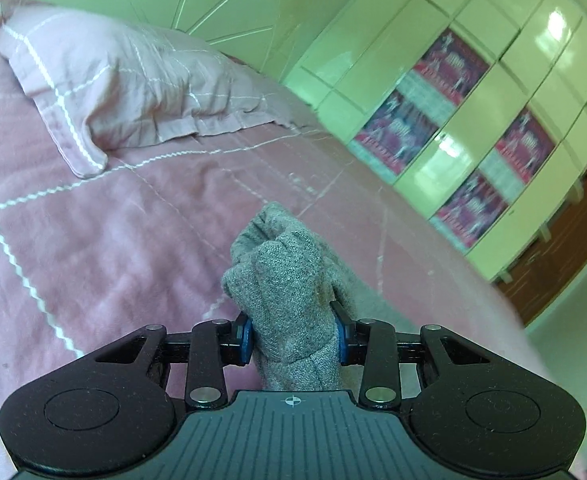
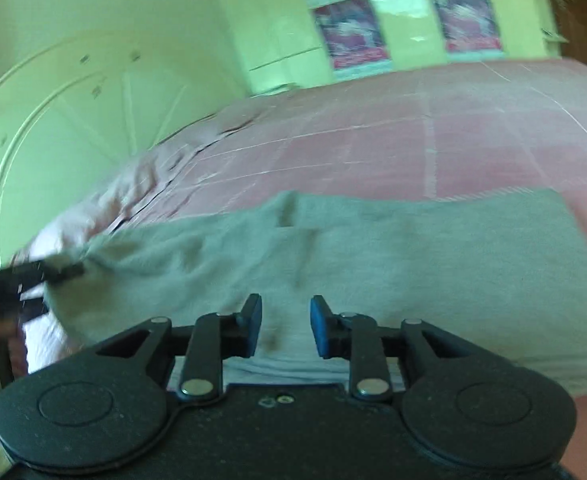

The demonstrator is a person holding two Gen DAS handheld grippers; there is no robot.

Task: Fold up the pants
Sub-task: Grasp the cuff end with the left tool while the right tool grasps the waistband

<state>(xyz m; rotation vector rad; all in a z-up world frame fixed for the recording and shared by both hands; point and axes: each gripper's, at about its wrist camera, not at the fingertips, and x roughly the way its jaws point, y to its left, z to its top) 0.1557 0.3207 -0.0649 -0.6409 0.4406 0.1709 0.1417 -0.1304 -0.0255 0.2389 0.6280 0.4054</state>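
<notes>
Left gripper (image 1: 293, 334) clenches bunched grey pants (image 1: 289, 280) over the pink bed (image 1: 93, 240); right gripper (image 2: 285, 326) pinches their near edge.

pants (image 2: 373, 264): grey knit fabric
state: spread mostly flat, one end bunched and lifted
place: across the near part of the pink checked bedspread (image 2: 373, 148), reaching toward its right edge

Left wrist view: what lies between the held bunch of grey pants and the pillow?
Only bare pink bedspread with white grid lines separates the pants from the pillow; the left wrist view shows it.
</notes>
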